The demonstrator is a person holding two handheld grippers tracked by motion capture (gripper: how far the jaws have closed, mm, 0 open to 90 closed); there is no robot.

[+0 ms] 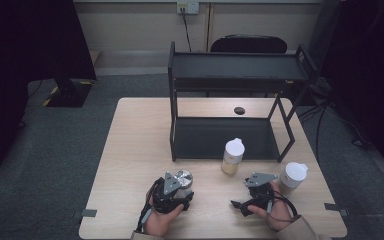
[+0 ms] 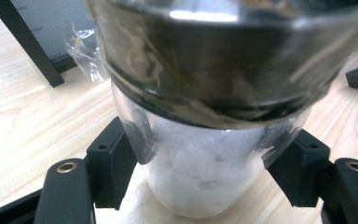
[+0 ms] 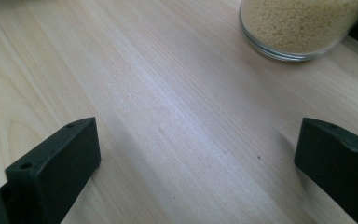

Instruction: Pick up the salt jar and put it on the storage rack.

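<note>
the clear glass jar of white powder with a shiny metal lid [image 2: 200,154] is clamped low in the left gripper [image 1: 172,196], near the pale wooden table [image 1: 130,150]'s front-left. it could get tipped, being top-heavy probably. right gripper [image 1: 252,197] is gaping, empty. grey carpet [image 1: 55,145] around, dark room.

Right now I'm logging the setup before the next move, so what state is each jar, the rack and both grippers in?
Left gripper: shut on the metal-lidded jar.
Metal-lidded jar: upright on the table, lid on, white contents.
Right gripper: open, nothing between the jaws.
Grain jar: upright, white lid on, standing free by the rack.
White-lidded jar: upright, lid on, beside the right hand.
Rack: upright, both shelves bare.
</note>
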